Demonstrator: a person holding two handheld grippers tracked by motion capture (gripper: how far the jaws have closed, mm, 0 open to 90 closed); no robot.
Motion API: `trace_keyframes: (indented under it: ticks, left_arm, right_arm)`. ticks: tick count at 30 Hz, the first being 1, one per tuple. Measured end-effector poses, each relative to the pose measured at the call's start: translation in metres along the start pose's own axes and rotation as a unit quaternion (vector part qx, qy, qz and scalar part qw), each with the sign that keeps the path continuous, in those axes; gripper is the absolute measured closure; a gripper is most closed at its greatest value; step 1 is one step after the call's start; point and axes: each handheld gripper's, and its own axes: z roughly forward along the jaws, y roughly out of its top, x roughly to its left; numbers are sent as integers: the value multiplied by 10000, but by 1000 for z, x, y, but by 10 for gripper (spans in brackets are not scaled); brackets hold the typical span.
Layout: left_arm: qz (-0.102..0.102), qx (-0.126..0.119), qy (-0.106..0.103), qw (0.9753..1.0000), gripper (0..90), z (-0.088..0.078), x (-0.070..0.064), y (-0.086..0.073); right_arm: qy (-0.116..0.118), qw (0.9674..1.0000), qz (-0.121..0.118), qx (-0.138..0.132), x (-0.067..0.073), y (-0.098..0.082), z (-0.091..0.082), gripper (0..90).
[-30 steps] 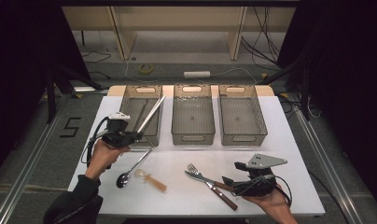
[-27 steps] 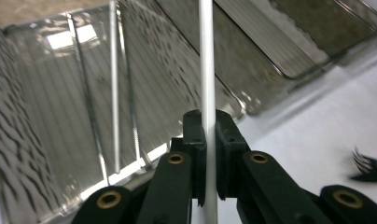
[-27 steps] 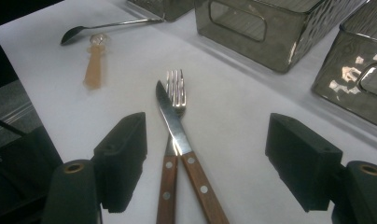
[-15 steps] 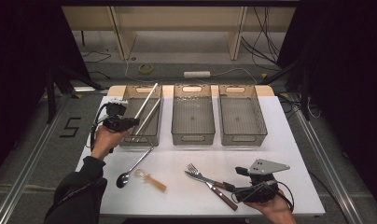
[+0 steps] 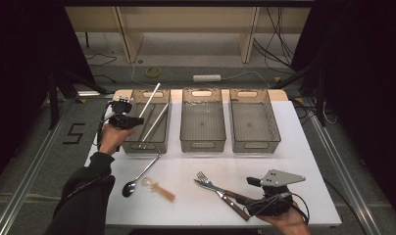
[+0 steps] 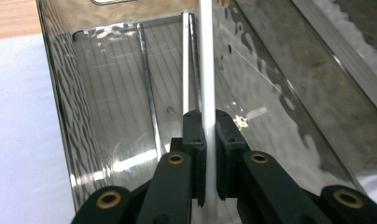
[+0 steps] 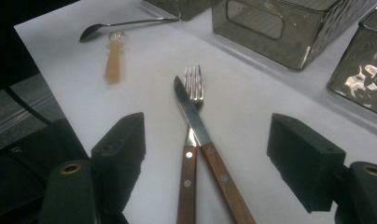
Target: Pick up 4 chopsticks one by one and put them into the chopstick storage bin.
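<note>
My left gripper [image 5: 132,120], arm stretched over the left bin [image 5: 162,143], clenches a white chopstick [image 6: 206,84] slanting into it. My right gripper [image 7: 205,158] rests low, jaws released, before the knife [image 7: 196,119] and fork [image 7: 192,88].

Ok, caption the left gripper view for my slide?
Left tool clamps a white chopstick over the leftmost clear bin.

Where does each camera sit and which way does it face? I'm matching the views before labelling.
High view: above the person's side, facing forward and down on the table; forearms, both grippers.
Left gripper view: on the left gripper, facing into the left bin; jaws shut on a white stick.
Right gripper view: on the right gripper, open, low over knife and fork.
Shared: high and right views show both.
</note>
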Motion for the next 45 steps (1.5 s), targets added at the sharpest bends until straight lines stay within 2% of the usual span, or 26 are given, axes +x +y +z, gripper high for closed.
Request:
trace_keyframes:
  ticks: [4, 14, 19, 20, 22, 24, 27, 31, 33, 38, 39, 40, 41, 45]
  left_arm:
    - [-63, 39, 92, 9999, 846, 8, 2, 2]
    - [-186, 176, 162, 9995, 843, 19, 3, 1]
    - [-246, 220, 296, 9990, 835, 23, 6, 1]
    - [-293, 177, 297, 9990, 814, 24, 7, 1]
    - [-294, 104, 317, 9990, 708, 24, 6, 1]
    - [-294, 53, 308, 9991, 673, 22, 5, 2]
    - [-219, 39, 262, 9994, 581, 17, 1, 3]
    - [-117, 56, -50, 9999, 461, 5, -8, -1]
    - [38, 38, -135, 9999, 419, -4, -14, -5]
    - [135, 23, -376, 9992, 351, -26, -26, -24]
    - [205, 103, -375, 9990, 349, -27, -28, -27]
    - [265, 208, -281, 9990, 340, -29, -30, -29]
    - [331, 205, -215, 9990, 327, -31, -33, -32]
    - [501, 281, -209, 9981, 311, -36, -41, -40]
  right_arm:
    - [20, 10000, -13, 35, 1, 0, 0, 291]
    - [31, 10000, -21, 61, 2, -1, 0, 292]
    - [37, 10000, -26, 70, 2, -1, 0, 292]
    - [40, 10000, -26, 74, 2, -1, 0, 293]
    - [41, 10000, -28, 75, 2, -1, 0, 293]
    - [47, 9999, -30, 92, 2, -1, 0, 293]
    - [56, 9999, -35, 95, 2, -1, 0, 294]
    - [46, 10000, -26, 80, 2, -1, -1, 294]
    - [31, 10000, -26, 82, 2, -2, -1, 293]
    - [1, 10000, -5, 40, 1, -2, -2, 293]
    - [-8, 10000, 12, 26, 0, -2, -2, 293]
    - [-20, 10000, 20, 18, 0, -2, -2, 293]
    - [-22, 10000, 34, 15, 0, -2, -2, 293]
    - [-95, 10000, -5, 2, 0, -2, -2, 293]
